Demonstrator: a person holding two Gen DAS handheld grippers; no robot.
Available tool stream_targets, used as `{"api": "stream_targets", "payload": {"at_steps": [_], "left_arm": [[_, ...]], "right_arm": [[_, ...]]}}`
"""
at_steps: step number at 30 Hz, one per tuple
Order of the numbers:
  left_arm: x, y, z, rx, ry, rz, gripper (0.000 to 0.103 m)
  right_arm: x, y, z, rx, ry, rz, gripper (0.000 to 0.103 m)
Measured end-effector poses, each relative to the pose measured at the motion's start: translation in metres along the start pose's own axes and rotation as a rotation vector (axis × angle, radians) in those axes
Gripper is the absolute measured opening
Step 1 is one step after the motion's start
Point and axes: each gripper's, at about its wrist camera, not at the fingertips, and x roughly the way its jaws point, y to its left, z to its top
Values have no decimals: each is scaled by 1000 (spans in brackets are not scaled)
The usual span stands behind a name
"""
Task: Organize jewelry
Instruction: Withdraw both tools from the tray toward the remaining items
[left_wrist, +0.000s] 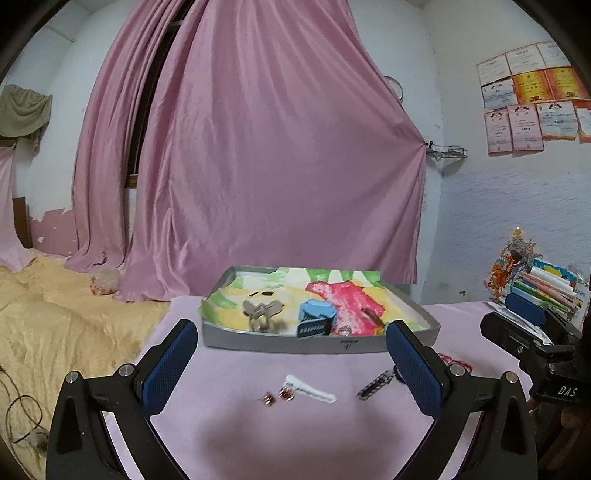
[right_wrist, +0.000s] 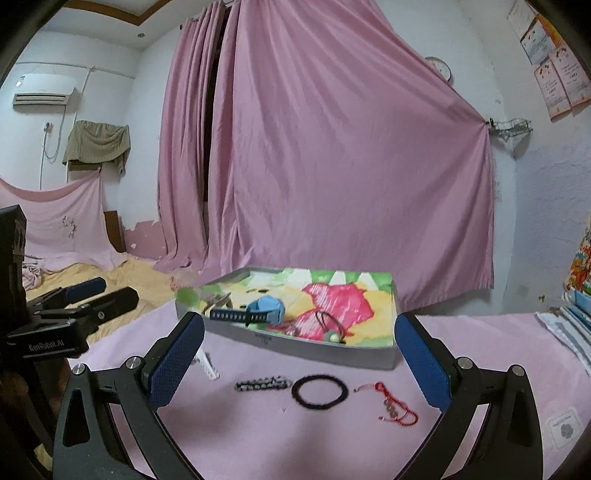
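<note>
Left tool: my left tool (left_wrist: 291, 363) hangs spread wide over the pink desk (left_wrist: 229, 435), gripping nothing.
Right tool: my right tool (right_wrist: 299, 360) is likewise spread and empty.
Tray: a grey tray (right_wrist: 332, 354) at the desk's far side holds a blue watch (right_wrist: 264, 308).
Loose jewelry: a black bead bracelet (right_wrist: 320, 391), red cord bracelet (right_wrist: 397, 404) and black-and-white bracelet (right_wrist: 263, 384) lie on the desk before the tray; two copper earrings (left_wrist: 277, 396) beside a white strap (left_wrist: 310, 389).
</note>
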Motion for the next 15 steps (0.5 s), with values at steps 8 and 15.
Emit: {"api": "stream_targets", "payload": {"at_steps": [8,15], "left_arm": [[7,16,-11,3,84,33,103],[29,22,-20,34,236,37,102]], "right_arm": [[12,-6,-14,13,115,-4,101],[29,-10,-20,-6,221,-7,101]]}}
